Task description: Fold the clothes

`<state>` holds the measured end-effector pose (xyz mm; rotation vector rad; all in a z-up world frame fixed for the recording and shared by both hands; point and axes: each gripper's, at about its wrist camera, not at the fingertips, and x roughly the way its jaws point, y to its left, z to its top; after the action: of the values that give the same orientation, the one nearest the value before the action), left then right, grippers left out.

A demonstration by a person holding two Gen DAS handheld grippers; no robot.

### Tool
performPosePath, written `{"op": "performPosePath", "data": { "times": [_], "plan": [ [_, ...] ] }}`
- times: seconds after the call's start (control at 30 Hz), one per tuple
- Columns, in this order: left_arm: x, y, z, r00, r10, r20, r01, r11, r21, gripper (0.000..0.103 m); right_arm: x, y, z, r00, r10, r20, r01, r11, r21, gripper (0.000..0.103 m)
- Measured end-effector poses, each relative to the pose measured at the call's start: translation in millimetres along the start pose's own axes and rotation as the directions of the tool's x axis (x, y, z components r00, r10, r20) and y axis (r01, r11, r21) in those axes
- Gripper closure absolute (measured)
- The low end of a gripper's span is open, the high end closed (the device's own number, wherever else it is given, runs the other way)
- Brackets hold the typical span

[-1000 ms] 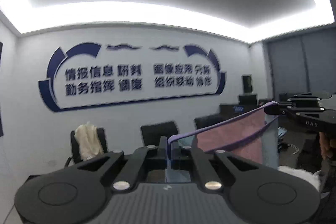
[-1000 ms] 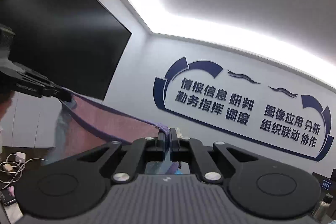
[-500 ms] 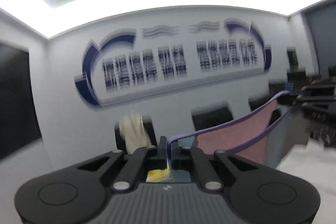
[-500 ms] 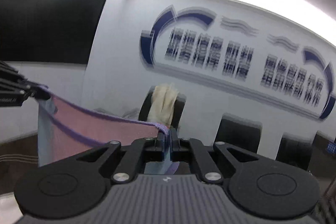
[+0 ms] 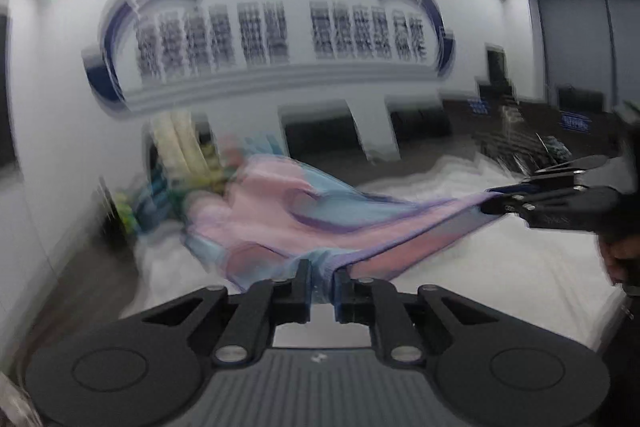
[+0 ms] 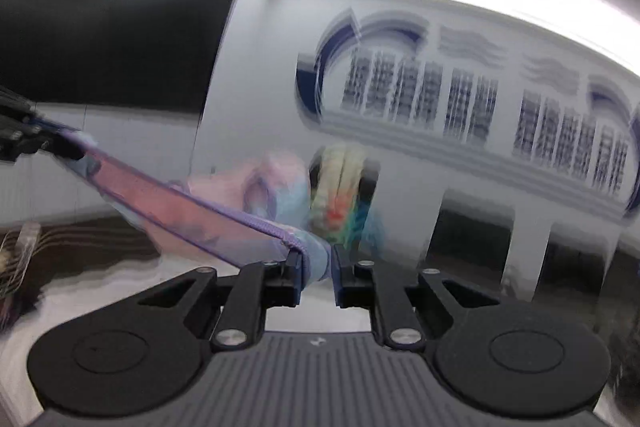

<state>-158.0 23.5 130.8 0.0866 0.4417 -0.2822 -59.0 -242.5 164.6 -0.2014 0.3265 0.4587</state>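
A second before, the pink-and-blue garment (image 5: 304, 223) hung taut and high between both grippers; now it billowed low over the white counter (image 5: 500, 267). The left gripper (image 5: 321, 287) was opening, hem loose between its jaws. The right gripper (image 6: 316, 277) was opening too (purple hem still between them), so the laying-down looked nearly finished.

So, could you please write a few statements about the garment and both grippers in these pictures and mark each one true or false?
1. The garment is pink and light blue with purple trim. True.
2. It stretches between the left gripper and the right gripper. True.
3. The garment lies neatly folded. False: it billows, spread out.
4. The surface beneath is black. False: it is white.
5. The wall sign is red. False: blue.
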Motion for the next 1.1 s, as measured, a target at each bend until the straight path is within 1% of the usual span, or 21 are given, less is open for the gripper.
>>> {"op": "performPosePath", "data": {
  "times": [0.03,0.1,0.17,0.2,0.23,0.27,0.3,0.33,0.43,0.47,0.5,0.53,0.6,0.63,0.73,0.8,0.9,0.93,0.97,1.03,1.1],
  "plan": [
    [17,0,-34,0.996,-0.063,-0.067,0.059,0.997,-0.058,0.090,9,-5,-39,0.995,0.032,-0.099,-0.025,0.997,0.070,0.091],
    [33,2,-83,0.974,-0.153,-0.168,0.120,0.974,-0.193,0.090,18,-17,-98,0.958,0.133,-0.252,-0.075,0.971,0.229,0.091],
    [24,11,-102,0.960,-0.233,-0.158,0.182,0.943,-0.279,0.082,13,-28,-151,0.915,0.238,-0.326,-0.098,0.915,0.392,0.091],
    [20,16,-103,0.964,-0.231,-0.134,0.181,0.934,-0.307,0.062,0,-29,-164,0.918,0.255,-0.303,-0.102,0.892,0.441,0.089],
    [16,21,-104,0.967,-0.229,-0.110,0.181,0.925,-0.335,0.047,-10,-31,-164,0.928,0.257,-0.270,-0.114,0.885,0.452,0.081],
    [12,26,-105,0.971,-0.224,-0.087,0.179,0.915,-0.361,0.024,-20,-34,-162,0.937,0.258,-0.235,-0.129,0.881,0.456,0.072],
    [19,31,-98,0.979,-0.187,-0.087,0.143,0.919,-0.368,0.021,-24,-32,-152,0.948,0.245,-0.205,-0.135,0.889,0.438,0.049],
    [33,37,-91,0.981,-0.164,-0.099,0.117,0.923,-0.365,0.022,-20,-31,-137,0.957,0.230,-0.176,-0.141,0.902,0.409,0.035],
    [64,26,-96,0.981,-0.107,-0.162,0.045,0.936,-0.350,0.038,10,-33,-125,0.966,0.199,-0.166,-0.128,0.922,0.365,0.035],
    [77,21,-97,0.978,-0.098,-0.186,0.030,0.941,-0.338,0.055,28,-33,-127,0.961,0.199,-0.191,-0.117,0.921,0.371,0.035],
    [89,17,-99,0.974,-0.088,-0.209,0.015,0.945,-0.325,0.078,44,-35,-129,0.955,0.205,-0.214,-0.114,0.920,0.375,0.042],
    [89,13,-104,0.976,-0.058,-0.211,-0.012,0.949,-0.315,0.087,54,-34,-137,0.946,0.216,-0.244,-0.112,0.919,0.378,0.062],
    [87,8,-107,0.976,-0.021,-0.215,-0.047,0.952,-0.304,0.096,63,-28,-142,0.937,0.228,-0.264,-0.120,0.922,0.369,0.082],
    [86,6,-107,0.976,-0.035,-0.214,-0.037,0.946,-0.323,0.097,62,-25,-143,0.938,0.227,-0.262,-0.126,0.927,0.353,0.093],
    [84,-3,-104,0.973,-0.092,-0.212,0.008,0.930,-0.368,0.100,52,-32,-141,0.948,0.199,-0.247,-0.105,0.931,0.350,0.100],
    [79,-29,-103,0.957,-0.200,-0.210,0.110,0.921,-0.375,0.103,38,-49,-140,0.958,0.133,-0.252,-0.039,0.937,0.346,0.100],
    [80,-70,-102,0.910,-0.373,-0.179,0.280,0.874,-0.397,0.101,16,-79,-145,0.953,-0.040,-0.300,0.137,0.942,0.307,0.101],
    [82,-76,-101,0.894,-0.417,-0.166,0.323,0.855,-0.405,0.100,10,-88,-148,0.940,-0.112,-0.321,0.208,0.936,0.283,0.101],
    [87,-79,-96,0.856,-0.483,-0.183,0.384,0.832,-0.401,0.091,7,-97,-152,0.914,-0.200,-0.354,0.297,0.922,0.247,0.101],
    [89,-69,-85,0.812,-0.550,-0.194,0.450,0.803,-0.391,0.086,0,-119,-158,0.881,-0.278,-0.383,0.394,0.879,0.269,0.098],
    [77,-34,-70,0.856,-0.501,-0.129,0.428,0.826,-0.366,0.082,-11,-126,-154,0.909,-0.242,-0.338,0.354,0.876,0.326,0.098]
  ]
}}
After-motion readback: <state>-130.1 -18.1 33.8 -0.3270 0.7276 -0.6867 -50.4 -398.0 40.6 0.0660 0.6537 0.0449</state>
